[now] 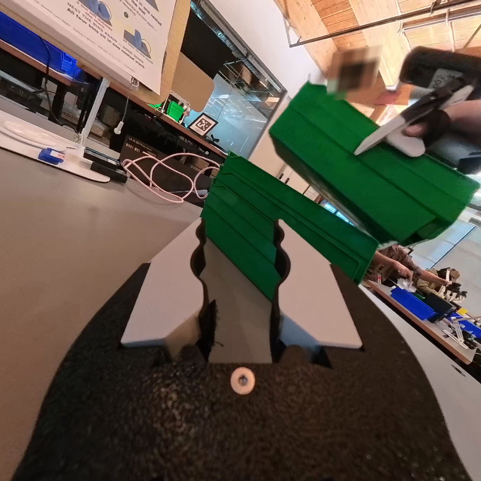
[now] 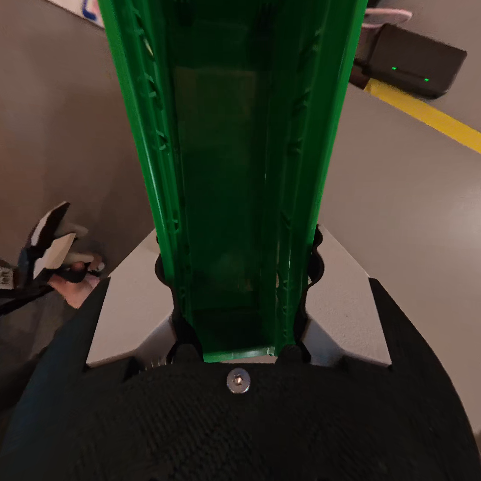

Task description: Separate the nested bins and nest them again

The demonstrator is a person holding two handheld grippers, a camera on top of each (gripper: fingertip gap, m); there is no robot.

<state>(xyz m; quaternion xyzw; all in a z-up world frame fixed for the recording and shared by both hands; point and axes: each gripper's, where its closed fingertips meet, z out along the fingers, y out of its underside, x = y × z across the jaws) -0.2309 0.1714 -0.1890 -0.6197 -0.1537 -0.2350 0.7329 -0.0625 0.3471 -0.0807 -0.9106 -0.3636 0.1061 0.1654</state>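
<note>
A stack of nested green bins (image 1: 299, 229) lies on the grey table (image 1: 78, 234). My left gripper (image 1: 239, 226) is low at the stack's near end. Its jaws stand apart, with the stack's lower corner showing between them, and they hold nothing that I can see. My right gripper (image 1: 385, 140) is shut across the width of a single green bin (image 1: 364, 169) and holds it tilted in the air above and to the right of the stack. In the right wrist view the bin (image 2: 234, 156) runs away from my right gripper (image 2: 239, 234). The left gripper (image 2: 54, 234) shows at the left.
A pink-white cable (image 1: 166, 177), a black box (image 1: 145, 153) and a white mat (image 1: 52, 153) with a lamp stand lie behind the stack. A black box with green lights (image 2: 408, 67) and a yellow strip (image 2: 429, 119) are on the right. People work at a far bench (image 1: 406, 273).
</note>
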